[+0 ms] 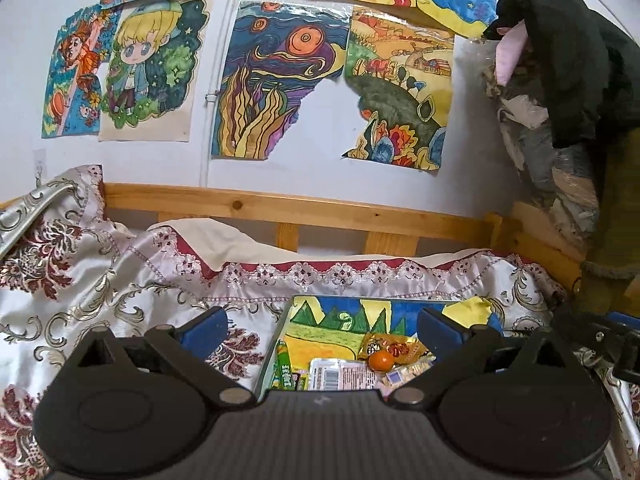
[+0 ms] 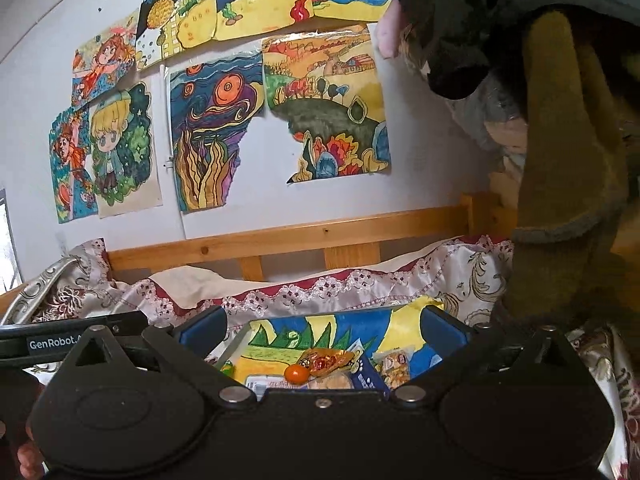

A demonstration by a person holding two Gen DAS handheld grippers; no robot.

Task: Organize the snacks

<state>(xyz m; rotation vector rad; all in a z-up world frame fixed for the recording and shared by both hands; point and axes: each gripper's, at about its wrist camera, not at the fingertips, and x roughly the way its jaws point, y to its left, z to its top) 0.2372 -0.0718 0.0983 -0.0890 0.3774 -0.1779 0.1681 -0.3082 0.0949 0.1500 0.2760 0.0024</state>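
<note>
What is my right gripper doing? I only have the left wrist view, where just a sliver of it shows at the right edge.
Observer: The right gripper is open with nothing between its fingers, and it points over the snacks on the drawing.
Operator: Any snack I'm missing from here?
Observer: A dark blue packet lies just right of the small orange fruit, partly hidden behind the gripper's body.
Operator: Anything else near the edges?
Observer: Part of a hand shows in the lower left corner of the right wrist view.
</note>
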